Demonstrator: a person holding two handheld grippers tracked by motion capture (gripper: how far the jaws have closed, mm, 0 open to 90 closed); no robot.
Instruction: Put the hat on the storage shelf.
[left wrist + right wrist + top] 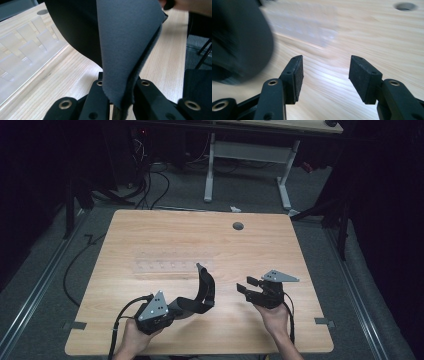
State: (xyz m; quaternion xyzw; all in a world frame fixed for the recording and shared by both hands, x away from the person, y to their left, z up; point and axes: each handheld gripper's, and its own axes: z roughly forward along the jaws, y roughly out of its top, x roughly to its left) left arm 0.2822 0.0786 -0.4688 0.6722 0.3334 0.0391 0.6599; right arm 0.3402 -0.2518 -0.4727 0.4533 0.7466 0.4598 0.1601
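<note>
Jaws of left gripper point(172, 309) clamping curved black strap point(204, 290), right gripper point(244, 286) jaws apart, empty

Your right gripper view blurs the dark pad point(237, 45) and the clear rack point(304, 27) on the bench.

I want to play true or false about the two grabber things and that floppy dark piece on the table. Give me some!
1. The left gripper is pinching the dark fabric strip. True.
2. The right gripper is squeezing the strip too. False: its jaws stand apart with nothing between them.
3. The strip lies flat on the wooden table. False: it curls up in an arch from the left gripper.
4. A clear plastic rack sits on the table beyond the strip. True.
5. The table has a round hole near its far edge. True.
</note>
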